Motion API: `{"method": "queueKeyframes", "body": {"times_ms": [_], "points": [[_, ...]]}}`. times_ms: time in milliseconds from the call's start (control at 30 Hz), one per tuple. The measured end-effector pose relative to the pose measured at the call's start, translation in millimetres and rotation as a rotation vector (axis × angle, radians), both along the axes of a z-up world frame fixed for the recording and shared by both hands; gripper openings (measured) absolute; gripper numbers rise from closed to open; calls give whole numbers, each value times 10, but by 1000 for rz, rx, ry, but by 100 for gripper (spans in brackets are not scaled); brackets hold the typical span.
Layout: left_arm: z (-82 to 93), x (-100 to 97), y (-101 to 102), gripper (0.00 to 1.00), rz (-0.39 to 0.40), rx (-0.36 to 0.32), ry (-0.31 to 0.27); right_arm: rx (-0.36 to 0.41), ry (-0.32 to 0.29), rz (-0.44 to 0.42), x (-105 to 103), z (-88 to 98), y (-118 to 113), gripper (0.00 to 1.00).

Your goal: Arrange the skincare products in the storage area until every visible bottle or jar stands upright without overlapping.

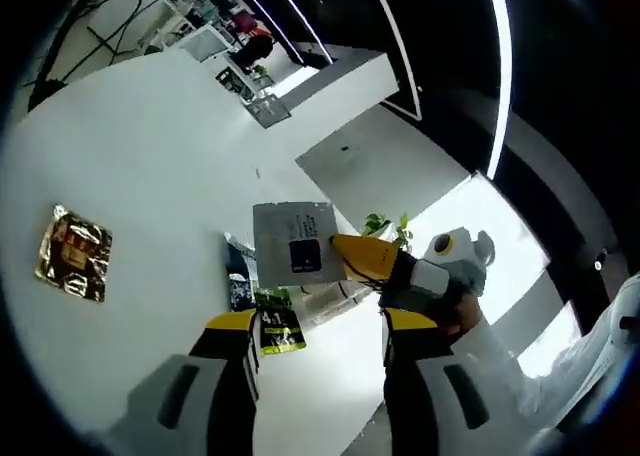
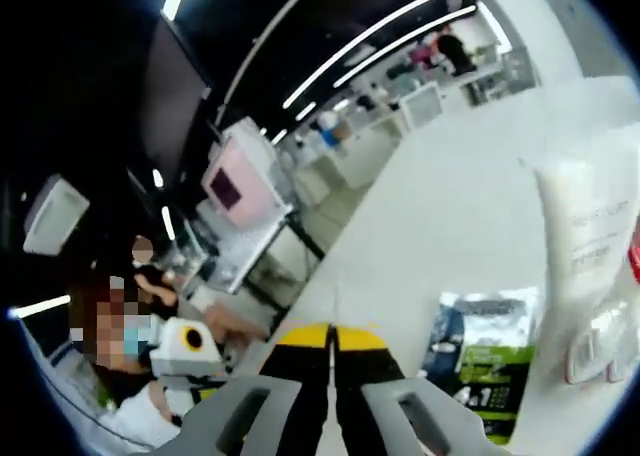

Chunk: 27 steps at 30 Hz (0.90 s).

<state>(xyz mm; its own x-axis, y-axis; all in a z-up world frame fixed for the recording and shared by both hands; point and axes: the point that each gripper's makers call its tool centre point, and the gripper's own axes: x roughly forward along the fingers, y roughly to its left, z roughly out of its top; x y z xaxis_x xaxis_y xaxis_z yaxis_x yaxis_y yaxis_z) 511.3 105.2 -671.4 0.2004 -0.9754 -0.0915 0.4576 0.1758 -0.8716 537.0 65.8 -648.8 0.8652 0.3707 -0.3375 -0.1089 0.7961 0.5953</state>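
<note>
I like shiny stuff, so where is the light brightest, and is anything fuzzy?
Left gripper view: bright ceiling light strip glares; gold foil sachet glints on the white table. Right gripper view: the white squeeze tube close by looks blurry and washed out.

white table (image 1: 150, 156) | pink-screen monitor (image 2: 232, 186) | ceiling light strips (image 2: 370, 41)

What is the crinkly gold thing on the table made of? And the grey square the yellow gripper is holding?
The gold packet looks like metallic foil or foil-coated plastic: it is shiny and wrinkled, with bright glints. The grey sachet seems to be a matte plastic or paper pouch, flat and dull with a dark printed label; which one, I cannot tell. The right gripper pinches its edge.
</note>
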Motion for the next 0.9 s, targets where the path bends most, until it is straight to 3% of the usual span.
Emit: {"method": "queueKeyframes", "body": {"times_ms": [133, 233, 333, 500, 567, 667, 900], "points": [[175, 21, -118, 39, 43, -92, 95, 2, -33, -40, -126, 154, -120, 0], [282, 28, -188, 36, 63, -126, 97, 23, -66, -74, -193, 287, -200, 0], [439, -44, -289, 34, 44, -193, 140, 38, -93, -89, -254, 400, -220, 0], [546, -117, -366, 28, 52, -237, 179, 41, -125, -111, -334, 505, -214, 0], [637, -151, -383, 28, 61, -294, 237, 84, -149, -142, -384, 565, -218, 0], [664, -203, -402, 24, 60, -302, 234, 126, -159, -177, -409, 577, -311, 0], [688, -197, -424, 14, 97, -293, 210, 176, -173, -213, -566, 607, -274, 0]]}}
